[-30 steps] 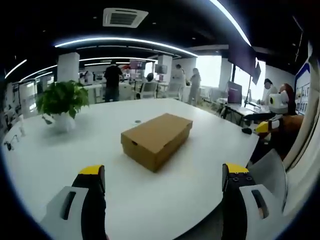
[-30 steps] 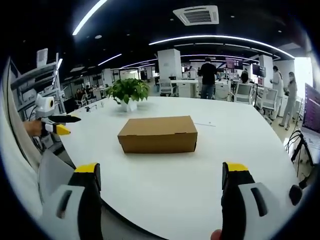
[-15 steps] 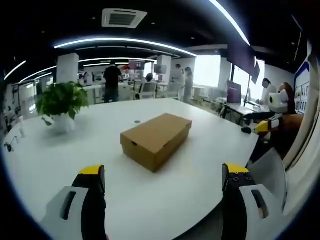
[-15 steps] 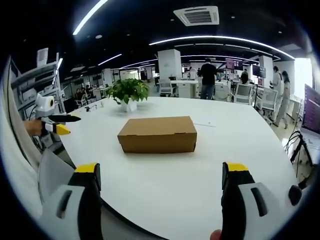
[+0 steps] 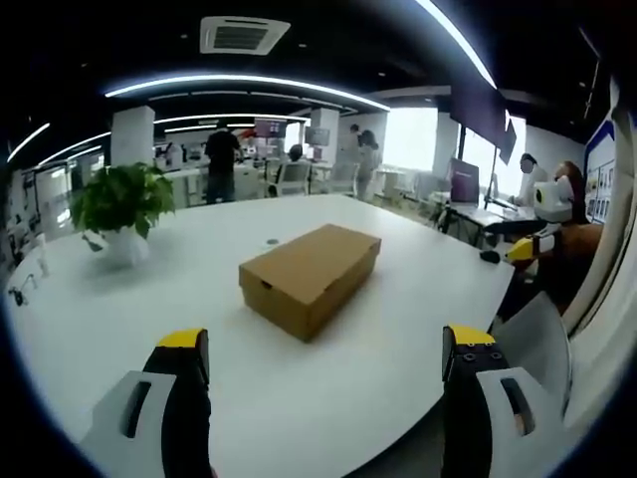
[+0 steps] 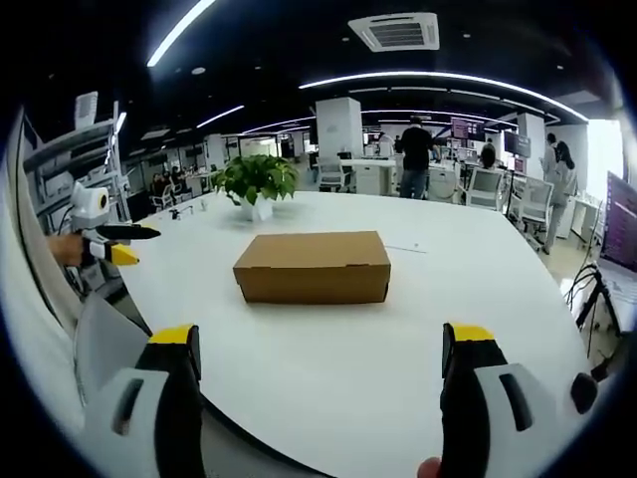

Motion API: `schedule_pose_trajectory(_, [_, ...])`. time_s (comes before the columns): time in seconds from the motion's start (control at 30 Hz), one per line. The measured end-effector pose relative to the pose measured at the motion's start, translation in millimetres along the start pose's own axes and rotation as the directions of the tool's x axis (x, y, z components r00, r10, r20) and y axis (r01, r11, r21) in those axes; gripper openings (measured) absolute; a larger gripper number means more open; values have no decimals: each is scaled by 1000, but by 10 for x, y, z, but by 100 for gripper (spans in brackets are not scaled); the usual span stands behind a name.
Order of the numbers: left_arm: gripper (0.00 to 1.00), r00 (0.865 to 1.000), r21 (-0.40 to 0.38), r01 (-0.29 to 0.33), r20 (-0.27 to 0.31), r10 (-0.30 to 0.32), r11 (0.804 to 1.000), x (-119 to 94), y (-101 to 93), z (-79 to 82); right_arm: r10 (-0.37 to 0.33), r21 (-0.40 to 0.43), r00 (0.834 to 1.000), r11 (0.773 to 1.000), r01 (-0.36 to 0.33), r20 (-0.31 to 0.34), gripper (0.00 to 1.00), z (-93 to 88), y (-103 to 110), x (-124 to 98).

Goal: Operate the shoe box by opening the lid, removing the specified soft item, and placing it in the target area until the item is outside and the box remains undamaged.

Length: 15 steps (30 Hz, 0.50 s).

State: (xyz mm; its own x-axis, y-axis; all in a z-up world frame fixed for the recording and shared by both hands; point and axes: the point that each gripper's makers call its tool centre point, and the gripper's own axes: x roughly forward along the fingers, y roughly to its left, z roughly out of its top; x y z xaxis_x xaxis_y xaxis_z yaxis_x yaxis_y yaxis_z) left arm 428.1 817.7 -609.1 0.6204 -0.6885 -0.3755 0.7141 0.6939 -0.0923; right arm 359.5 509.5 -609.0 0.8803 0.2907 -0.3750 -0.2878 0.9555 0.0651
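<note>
Shoe box [image 5: 310,278] stays shut and unmoved, grippers apart.

A shoe box [image 6: 313,266] lies on the table [image 6: 478,299], lid on, about midway across it and well in from every edge. A potted plant [image 6: 257,185] stands on the table behind the box, nearer the far edge and off toward the box's left end in the right gripper view. In the left gripper view the plant is well to the left of the box, near the table's left edge. Beyond the far edge, people stand among desks and chairs [image 6: 485,185].
</note>
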Motion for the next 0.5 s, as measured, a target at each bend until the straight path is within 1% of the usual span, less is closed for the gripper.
schedule_pose_trajectory(0.23, [100,1000,4,2,-11,-2,1000,51,6,-8,3,-6,1000,1000,-3,-2,96,27,-29,13])
schedule_pose_trajectory(0.5, [100,1000,2,0,-20,0,1000,128,20,-35,12,-21,1000,1000,-12,-17,96,17,-75,64])
